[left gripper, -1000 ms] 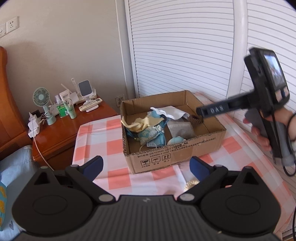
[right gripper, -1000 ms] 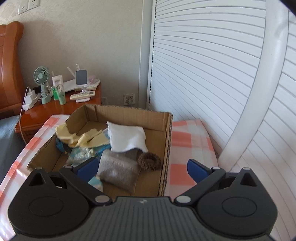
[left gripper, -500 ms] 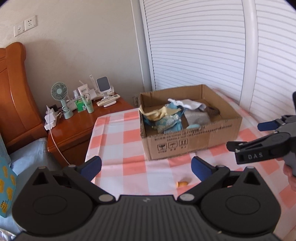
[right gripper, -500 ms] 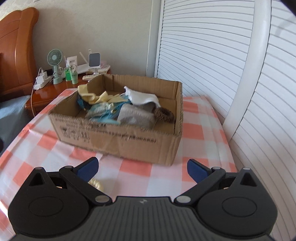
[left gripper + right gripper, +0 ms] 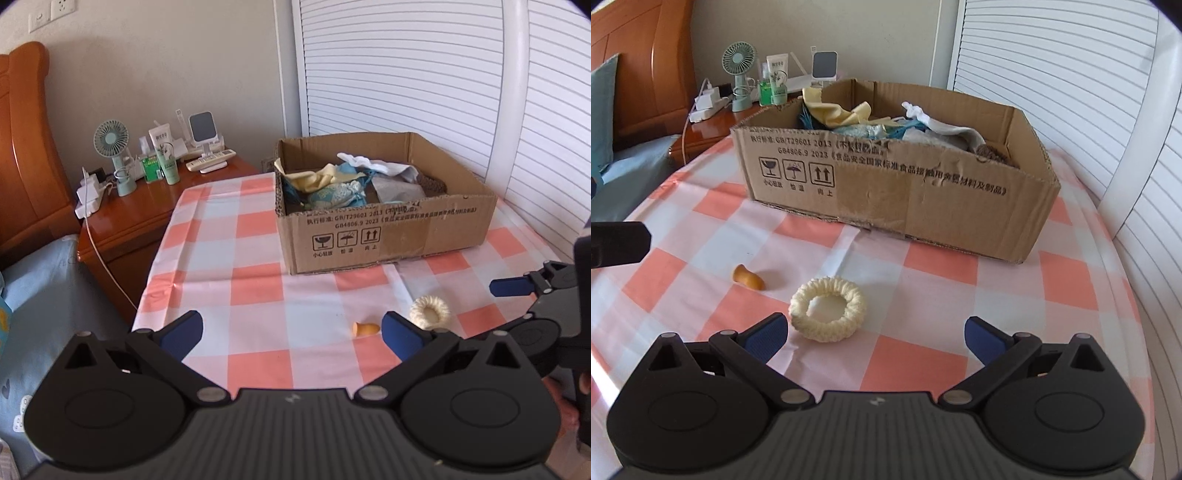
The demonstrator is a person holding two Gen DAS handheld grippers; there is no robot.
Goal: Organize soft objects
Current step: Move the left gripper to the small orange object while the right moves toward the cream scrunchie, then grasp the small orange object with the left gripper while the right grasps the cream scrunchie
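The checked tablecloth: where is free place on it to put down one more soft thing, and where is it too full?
Free: the tablecloth between the cardboard box and the edge toward the nightstand, and the near strip before the left claw. Crowded: the box, piled with cloths, and the patch before the right claw, where the cream ring and the orange piece lie.

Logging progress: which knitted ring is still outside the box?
The cream ring, lying on the checked cloth; the brown ring sits inside the cardboard box.

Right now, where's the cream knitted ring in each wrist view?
Left wrist: cream knitted ring lower right, on the checked cloth, beside the left gripper's right finger.
Right wrist: ring lower centre, near the right gripper.
Shared landmark: cardboard box behind it.
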